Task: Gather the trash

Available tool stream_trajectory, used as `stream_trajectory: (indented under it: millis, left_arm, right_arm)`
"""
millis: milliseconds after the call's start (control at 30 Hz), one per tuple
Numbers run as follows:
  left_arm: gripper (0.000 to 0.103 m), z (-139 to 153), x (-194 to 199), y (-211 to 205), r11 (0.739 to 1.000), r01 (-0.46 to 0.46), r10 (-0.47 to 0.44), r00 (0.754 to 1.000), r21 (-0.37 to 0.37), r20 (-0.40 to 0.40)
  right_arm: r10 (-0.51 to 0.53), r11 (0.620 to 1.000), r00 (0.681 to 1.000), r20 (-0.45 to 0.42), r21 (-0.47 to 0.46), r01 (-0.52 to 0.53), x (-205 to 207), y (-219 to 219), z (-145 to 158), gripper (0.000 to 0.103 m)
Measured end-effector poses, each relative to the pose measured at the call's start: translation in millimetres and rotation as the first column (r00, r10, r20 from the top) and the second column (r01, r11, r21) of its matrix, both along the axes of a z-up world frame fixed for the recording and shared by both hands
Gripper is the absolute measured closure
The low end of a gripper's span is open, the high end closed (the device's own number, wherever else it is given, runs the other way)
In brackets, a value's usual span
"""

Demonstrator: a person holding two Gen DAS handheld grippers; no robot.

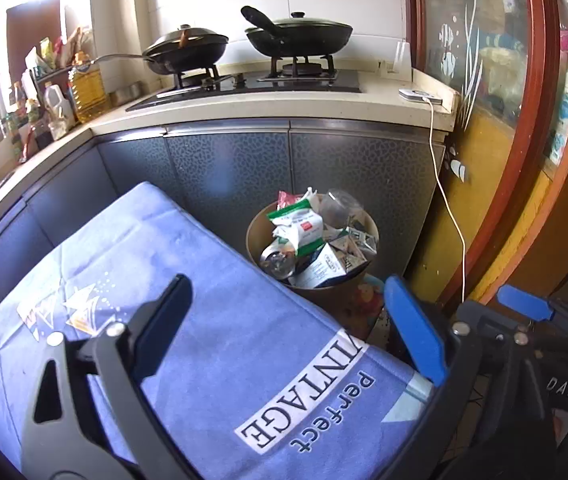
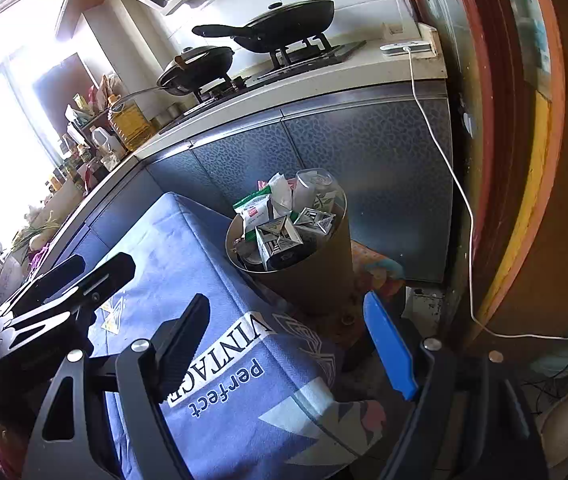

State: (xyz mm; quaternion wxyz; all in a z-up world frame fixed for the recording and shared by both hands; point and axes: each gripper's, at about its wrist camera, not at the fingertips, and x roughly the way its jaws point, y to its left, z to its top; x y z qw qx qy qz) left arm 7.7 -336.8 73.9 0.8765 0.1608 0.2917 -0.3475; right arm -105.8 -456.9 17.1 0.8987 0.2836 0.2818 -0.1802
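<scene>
We see the bin (image 1: 312,240) on the floor beside the blue cloth (image 1: 204,320), heaped with cartons and wrappers; its base is hidden. Left gripper (image 1: 290,328) and right gripper (image 2: 288,350) hang over the cloth, fingers apart, empty. Pans (image 1: 298,34) sit on the stove behind.

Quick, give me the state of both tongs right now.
Left tongs: open, holding nothing.
Right tongs: open, holding nothing.
</scene>
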Motion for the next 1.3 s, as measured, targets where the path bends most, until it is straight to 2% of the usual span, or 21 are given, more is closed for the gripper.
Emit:
stream_trajectory:
  millis: [233, 400, 767, 1300]
  left_arm:
    - [0.006, -2.7, -2.6, -4.7, 0.999, -0.023, 0.022, 0.999, 0.029, 0.027]
    - [0.006, -6.3, 2.5, -8.5, 0.999, -0.033, 0.033, 0.999, 0.025, -0.007]
    - [0.006, -12.0, 13.8, -15.8, 0.997, -0.064, 0.065, 0.997, 0.040, -0.028]
    - [0.006, -17.9, 16.5, -25.2, 0.995, -0.074, 0.076, 0.997, 0.071, -0.024]
  right_arm:
    - [-0.011, 1.000, 1.000, -0.007, -0.002, 0.011, 0.8, -1.9, -2.3, 0.024]
    - [-0.017, 1.000, 1.000, -0.016, -0.006, 0.017, 2.3, -4.6, -5.4, 0.024]
    - [-0.022, 0.999, 0.999, -0.030, 0.029, 0.023, 4.8, -15.9, -16.5, 0.024]
    - [-0.015, 0.998, 0.999, -0.035, 0.054, 0.017, 8.1, -21.8, -23.4, 0.024]
